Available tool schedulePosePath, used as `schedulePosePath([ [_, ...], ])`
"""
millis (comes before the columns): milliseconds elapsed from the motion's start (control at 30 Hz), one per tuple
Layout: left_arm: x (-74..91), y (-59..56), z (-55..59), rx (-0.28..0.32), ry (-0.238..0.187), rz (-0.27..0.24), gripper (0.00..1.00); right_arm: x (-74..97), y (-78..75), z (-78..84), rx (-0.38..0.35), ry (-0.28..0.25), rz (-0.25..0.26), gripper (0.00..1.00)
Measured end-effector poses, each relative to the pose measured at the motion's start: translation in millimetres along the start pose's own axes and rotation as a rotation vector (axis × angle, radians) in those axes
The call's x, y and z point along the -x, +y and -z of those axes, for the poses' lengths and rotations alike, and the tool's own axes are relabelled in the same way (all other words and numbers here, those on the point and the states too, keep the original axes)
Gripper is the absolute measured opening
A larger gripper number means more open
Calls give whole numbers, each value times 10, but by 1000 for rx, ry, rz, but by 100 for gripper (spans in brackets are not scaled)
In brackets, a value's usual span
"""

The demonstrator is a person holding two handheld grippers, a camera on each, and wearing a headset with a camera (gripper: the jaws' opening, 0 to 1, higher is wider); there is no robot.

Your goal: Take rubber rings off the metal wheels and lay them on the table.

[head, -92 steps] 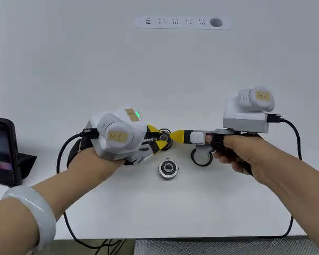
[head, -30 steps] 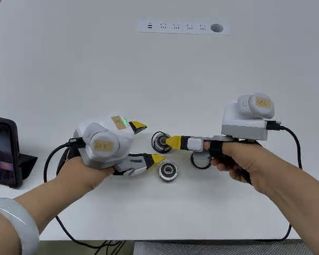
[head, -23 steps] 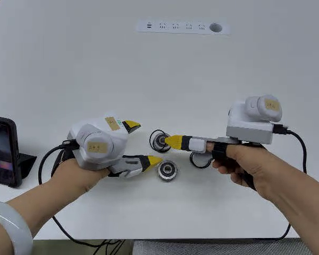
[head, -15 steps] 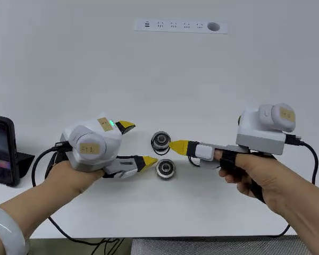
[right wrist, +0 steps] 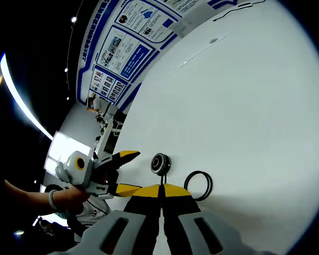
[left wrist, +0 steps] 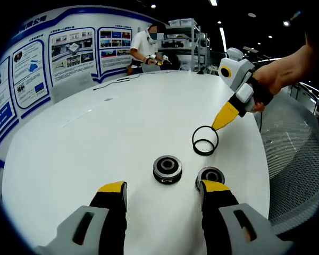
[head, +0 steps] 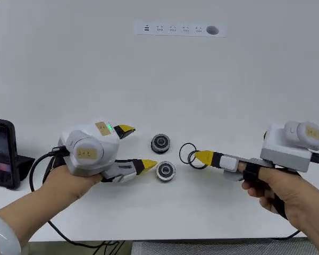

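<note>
In the lower left of the head view our left gripper (head: 136, 146) hangs with jaws apart, the two metal wheels (head: 160, 142) at centre look bare, and just right of them two rubber rings (head: 181, 149) lie on the table (head: 228, 95) at our right gripper (head: 198, 155), its jaws together, so we judge the task all but finished

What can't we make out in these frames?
Near wheel: left gripper view, front edge covered by a jaw of the left tongs; head view too small to tell whether rubber remains.
Tablet: head view, cut off by left edge; screen unreadable.
Rings: head view, right tongs tip overlaps them; contact unclear.
</note>
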State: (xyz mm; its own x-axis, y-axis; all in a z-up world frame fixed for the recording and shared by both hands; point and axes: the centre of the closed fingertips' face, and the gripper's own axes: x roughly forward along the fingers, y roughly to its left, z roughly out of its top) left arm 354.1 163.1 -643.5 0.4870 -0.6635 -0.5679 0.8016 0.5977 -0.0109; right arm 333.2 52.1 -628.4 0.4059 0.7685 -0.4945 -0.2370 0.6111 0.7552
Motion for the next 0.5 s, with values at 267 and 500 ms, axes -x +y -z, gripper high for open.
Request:
schedulePosePath([
  [267,12,8,11,-1,5,-1,56,21,-201,41,1,17,70,2],
  [500,5,15,12,-1,7,1,55,-2,-303,103,55,49,122,3],
])
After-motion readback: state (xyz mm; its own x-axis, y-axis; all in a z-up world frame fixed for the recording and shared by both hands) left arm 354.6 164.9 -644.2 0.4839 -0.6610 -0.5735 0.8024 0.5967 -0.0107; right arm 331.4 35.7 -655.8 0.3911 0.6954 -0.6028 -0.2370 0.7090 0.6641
